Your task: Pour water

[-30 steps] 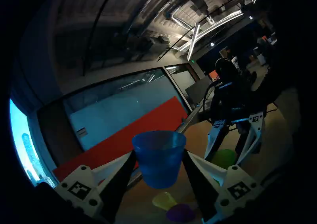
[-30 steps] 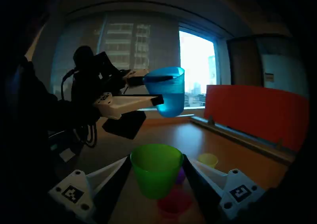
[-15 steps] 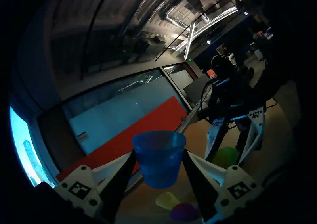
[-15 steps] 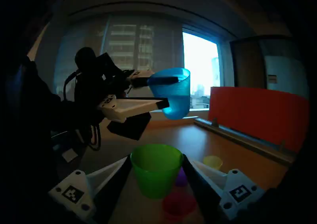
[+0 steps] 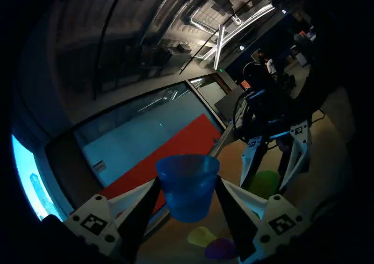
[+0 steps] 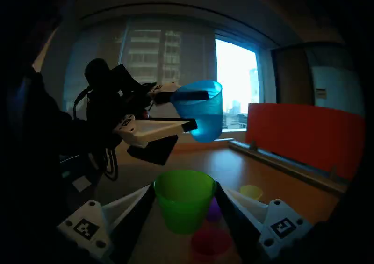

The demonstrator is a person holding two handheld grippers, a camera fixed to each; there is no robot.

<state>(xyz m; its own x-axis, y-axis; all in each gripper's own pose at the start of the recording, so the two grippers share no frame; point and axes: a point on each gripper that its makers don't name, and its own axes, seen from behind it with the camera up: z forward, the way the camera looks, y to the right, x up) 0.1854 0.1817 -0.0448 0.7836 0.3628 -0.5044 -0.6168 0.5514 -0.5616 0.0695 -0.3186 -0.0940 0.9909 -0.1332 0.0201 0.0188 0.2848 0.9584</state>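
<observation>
Blue cup sits clamped between both fingers of our left gripper, raised well above the worktop. Green cup is pinched the same way in our right gripper, lower down. We judge the pour not yet begun: the blue cup's long axis is near vertical, mouth up, leaning slightly. Next move: bring its rim over the green mouth, then tip.

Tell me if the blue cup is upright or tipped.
Nearly upright, leaning slightly: the blue cup has its rim on top and nothing pours out.
</observation>
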